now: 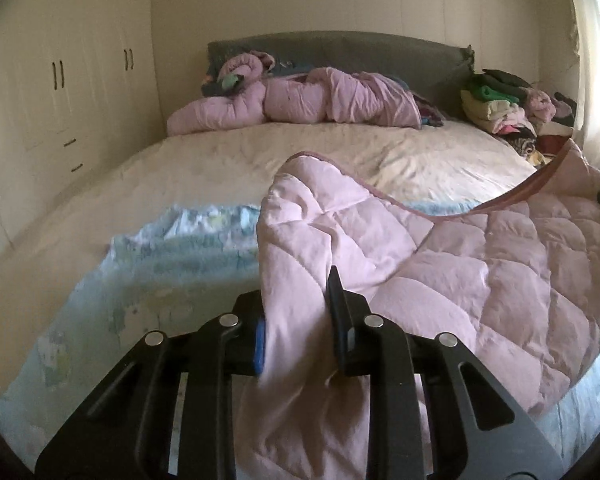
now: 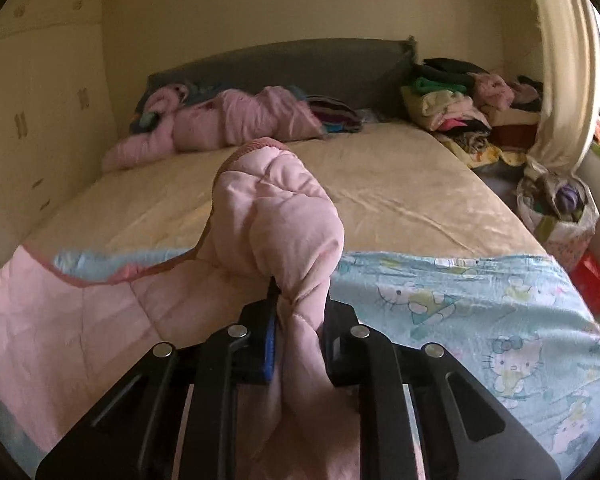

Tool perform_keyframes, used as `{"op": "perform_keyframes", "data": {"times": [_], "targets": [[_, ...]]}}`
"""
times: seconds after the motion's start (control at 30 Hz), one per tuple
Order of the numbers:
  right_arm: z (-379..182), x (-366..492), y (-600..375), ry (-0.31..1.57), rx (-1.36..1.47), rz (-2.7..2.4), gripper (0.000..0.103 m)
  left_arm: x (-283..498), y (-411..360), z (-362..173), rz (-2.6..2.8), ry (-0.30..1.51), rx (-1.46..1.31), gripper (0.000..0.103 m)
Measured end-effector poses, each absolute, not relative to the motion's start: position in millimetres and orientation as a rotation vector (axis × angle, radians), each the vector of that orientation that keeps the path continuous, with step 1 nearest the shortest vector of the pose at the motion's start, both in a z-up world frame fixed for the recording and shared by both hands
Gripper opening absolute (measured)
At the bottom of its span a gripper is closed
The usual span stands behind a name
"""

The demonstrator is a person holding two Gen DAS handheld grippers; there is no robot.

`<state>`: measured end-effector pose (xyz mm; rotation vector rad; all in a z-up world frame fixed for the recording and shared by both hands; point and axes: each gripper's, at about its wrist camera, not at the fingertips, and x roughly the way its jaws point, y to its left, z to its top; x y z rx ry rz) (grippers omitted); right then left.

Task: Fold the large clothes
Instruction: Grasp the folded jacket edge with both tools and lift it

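A pink quilted blanket (image 1: pixel 480 256) hangs between my two grippers above the foot of the bed. My left gripper (image 1: pixel 298 312) is shut on one bunched corner of it, which stands up past the fingers. My right gripper (image 2: pixel 300 312) is shut on another bunched corner (image 2: pixel 276 208). In the right wrist view the blanket sags away to the left (image 2: pixel 80 320). Its darker pink trim runs along the upper edge (image 1: pixel 500 200).
The bed (image 2: pixel 400 196) has a cream sheet and a light blue cartoon-print cover (image 2: pixel 480 320) at its near end. Crumpled pink bedding (image 1: pixel 300 100) lies by the grey headboard. Stacked clothes (image 1: pixel 500 108) sit at the far right. Wardrobes (image 1: pixel 60 80) stand on the left. A bag (image 2: pixel 556 216) stands on the floor right.
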<state>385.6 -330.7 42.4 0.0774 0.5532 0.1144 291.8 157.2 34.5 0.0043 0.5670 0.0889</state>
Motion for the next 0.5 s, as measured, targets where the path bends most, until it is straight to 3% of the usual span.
{"op": "perform_keyframes", "data": {"times": [0.5], "targets": [[-7.2, 442.4, -330.8, 0.676, 0.173, 0.026, 0.015, 331.7, 156.4, 2.5, 0.123, 0.64, 0.029, 0.017]]}}
